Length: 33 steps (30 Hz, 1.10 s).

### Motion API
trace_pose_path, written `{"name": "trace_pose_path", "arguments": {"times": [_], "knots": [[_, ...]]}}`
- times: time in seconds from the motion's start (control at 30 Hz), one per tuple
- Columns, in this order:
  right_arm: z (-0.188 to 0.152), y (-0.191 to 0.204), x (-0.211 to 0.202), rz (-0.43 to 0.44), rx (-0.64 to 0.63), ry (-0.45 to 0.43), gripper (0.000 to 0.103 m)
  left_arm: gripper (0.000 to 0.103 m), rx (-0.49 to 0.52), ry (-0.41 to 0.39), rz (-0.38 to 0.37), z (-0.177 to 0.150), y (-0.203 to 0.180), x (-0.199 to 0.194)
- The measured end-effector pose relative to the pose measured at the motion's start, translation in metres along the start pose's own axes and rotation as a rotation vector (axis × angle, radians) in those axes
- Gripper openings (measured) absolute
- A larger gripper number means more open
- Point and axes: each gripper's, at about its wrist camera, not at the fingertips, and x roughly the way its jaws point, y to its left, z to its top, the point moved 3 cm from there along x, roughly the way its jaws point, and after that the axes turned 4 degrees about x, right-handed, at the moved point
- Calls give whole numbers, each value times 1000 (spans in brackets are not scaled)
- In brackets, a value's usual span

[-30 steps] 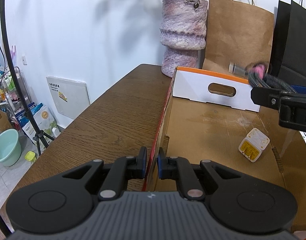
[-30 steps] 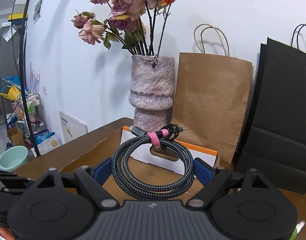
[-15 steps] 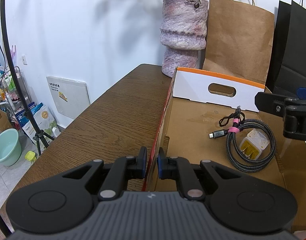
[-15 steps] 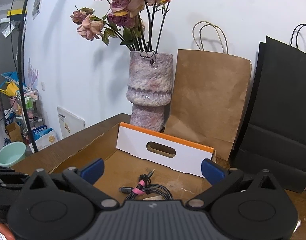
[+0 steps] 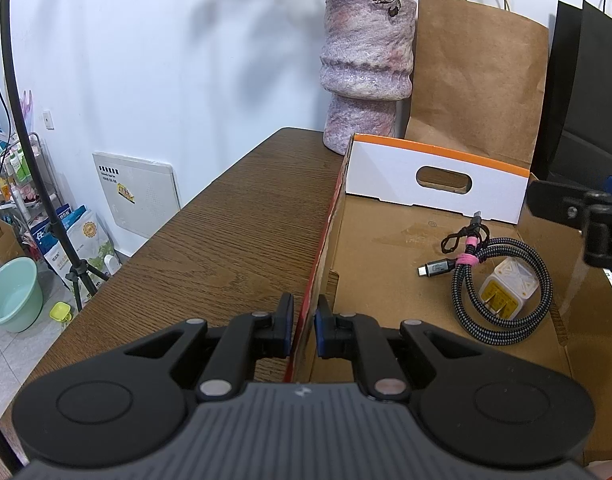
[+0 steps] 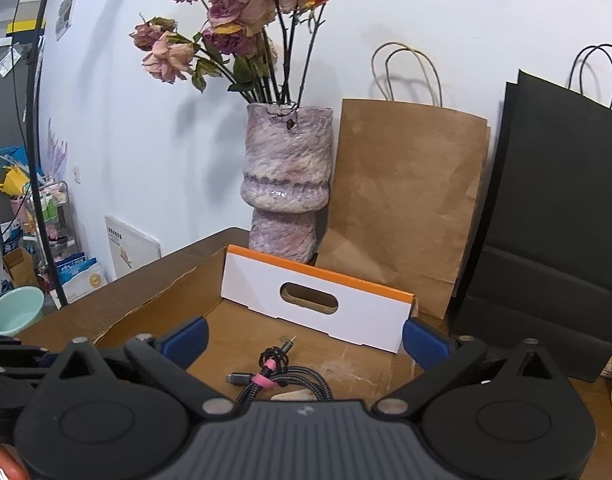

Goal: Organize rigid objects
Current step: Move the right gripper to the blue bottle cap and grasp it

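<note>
1 shallow brown cardboard box w/ white-orange end wall (image 5: pixel 433 166) on the dark wood table (image 5: pixel 226 240), along its right side. In the box: 1 coiled black-grey braided USB cable w/ pink tie (image 5: pixel 501 276), 1 white-yellow plug adapter (image 5: pixel 501 292) inside the coil. At the table's far edge: 1 mottled pink-purple ceramic vase (image 6: pixel 286 184) of dried roses, 1 brown paper bag (image 6: pixel 405 200), approx. 2 black paper bags (image 6: pixel 553 208).

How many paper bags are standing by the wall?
2 for certain: a brown paper bag right of the vase, and a black paper bag further right. A second black one may stand behind it.
</note>
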Motion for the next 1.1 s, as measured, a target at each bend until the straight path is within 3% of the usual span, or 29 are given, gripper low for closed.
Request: {"name": "trace_pose_path", "arguments": {"times": [0.73, 1.1], "knots": [[-25, -69, -50, -143, 103, -13, 103, 12, 0, 0, 1, 0, 0, 0], [-86, -102, -75, -263, 98, 99, 103, 12, 0, -1, 1, 0, 0, 0]]}}
